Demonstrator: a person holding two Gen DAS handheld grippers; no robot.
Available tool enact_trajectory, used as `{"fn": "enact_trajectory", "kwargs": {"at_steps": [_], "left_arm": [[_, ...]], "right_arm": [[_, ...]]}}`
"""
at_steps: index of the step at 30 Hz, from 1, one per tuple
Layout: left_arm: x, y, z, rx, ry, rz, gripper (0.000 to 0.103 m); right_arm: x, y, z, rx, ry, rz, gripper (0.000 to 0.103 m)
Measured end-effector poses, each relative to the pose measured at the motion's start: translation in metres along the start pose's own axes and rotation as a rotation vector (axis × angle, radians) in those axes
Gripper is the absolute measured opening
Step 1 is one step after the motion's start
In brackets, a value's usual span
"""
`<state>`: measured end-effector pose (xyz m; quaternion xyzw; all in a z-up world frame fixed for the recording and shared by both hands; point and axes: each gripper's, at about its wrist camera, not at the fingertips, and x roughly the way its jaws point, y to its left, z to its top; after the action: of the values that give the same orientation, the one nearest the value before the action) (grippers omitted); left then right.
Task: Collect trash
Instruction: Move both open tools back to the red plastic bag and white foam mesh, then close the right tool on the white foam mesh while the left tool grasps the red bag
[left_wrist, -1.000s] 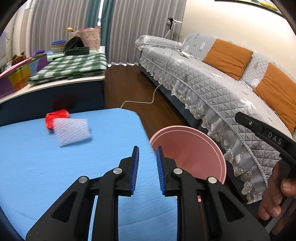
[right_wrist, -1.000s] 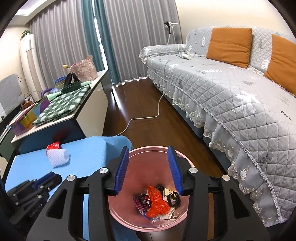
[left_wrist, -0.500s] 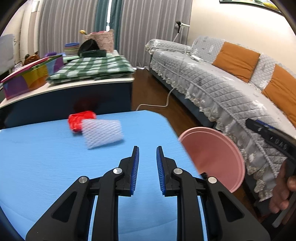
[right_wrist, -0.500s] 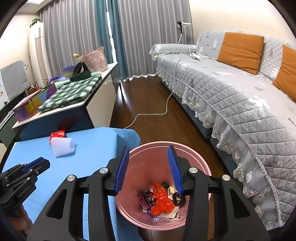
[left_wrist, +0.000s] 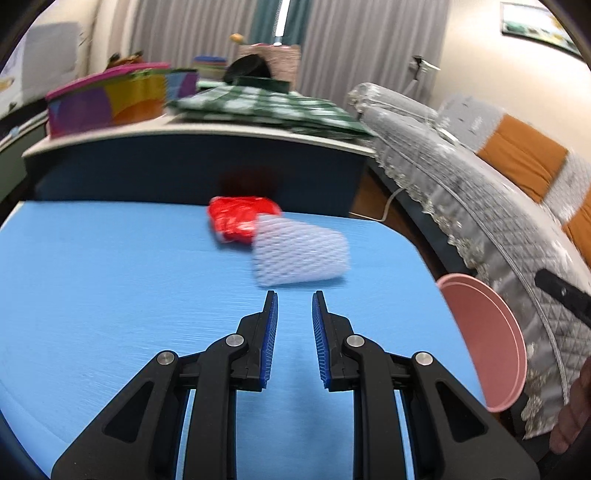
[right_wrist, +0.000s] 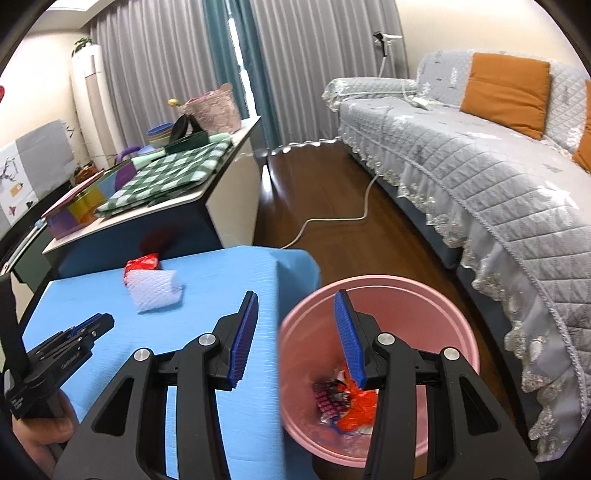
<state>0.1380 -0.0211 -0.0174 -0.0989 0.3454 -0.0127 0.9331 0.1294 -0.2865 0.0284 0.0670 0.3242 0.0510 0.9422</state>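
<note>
A white foam net sleeve (left_wrist: 301, 251), soft and honeycomb-textured, lies flattened on the blue, finely ribbed surface (left_wrist: 110, 288), touching a crinkled, glossy red wrapper (left_wrist: 238, 218) just behind it. The left hand-held gripper (left_wrist: 294, 299) hovers near the sleeve, its blue ridged pads narrowly parted and holding nothing. The right hand-held gripper (right_wrist: 297, 301) is spread wide and empty, one finger above the surface's edge, the other above a round, smooth pink plastic bin (right_wrist: 436, 306). The bin stands on the dark wooden floor (right_wrist: 332, 206) beside the surface and contains crumpled orange-red and patterned scraps (right_wrist: 343, 406).
</note>
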Motion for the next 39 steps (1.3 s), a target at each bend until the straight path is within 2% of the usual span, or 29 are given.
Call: {"fn": "enact_trajectory", "kwargs": {"at_steps": [9,19,22,27,36,38,39], "left_arm": [[0.007,0.053,0.007,-0.133,-0.007,0.052,0.02],[0.003,0.09,0.01,-0.173,-0.012,0.099,0.02],[0.004,0.094,0.01,-0.174,-0.008,0.102,0.02],[0.007,0.093,0.014,-0.155,-0.01,0.102,0.02],[0.019,0.087,0.016,-0.16,0.002,0.097,0.02],[0.02,0.085,0.016,-0.159,0.002,0.09,0.02],[0.021,0.084,0.016,-0.158,0.001,0.088,0.02]], "right_arm": [[0.032,0.046,-0.001,-0.022,0.035,0.107,0.044],[0.092,0.099,0.002,-0.033,0.157,0.251,0.044],[0.113,0.108,0.002,-0.028,0.188,0.271,0.049],[0.137,0.111,0.001,-0.009,0.218,0.292,0.05],[0.147,0.124,-0.001,-0.057,0.24,0.375,0.049],[0.147,0.126,-0.004,-0.069,0.24,0.381,0.046],[0.147,0.127,-0.005,-0.074,0.24,0.38,0.041]]}}
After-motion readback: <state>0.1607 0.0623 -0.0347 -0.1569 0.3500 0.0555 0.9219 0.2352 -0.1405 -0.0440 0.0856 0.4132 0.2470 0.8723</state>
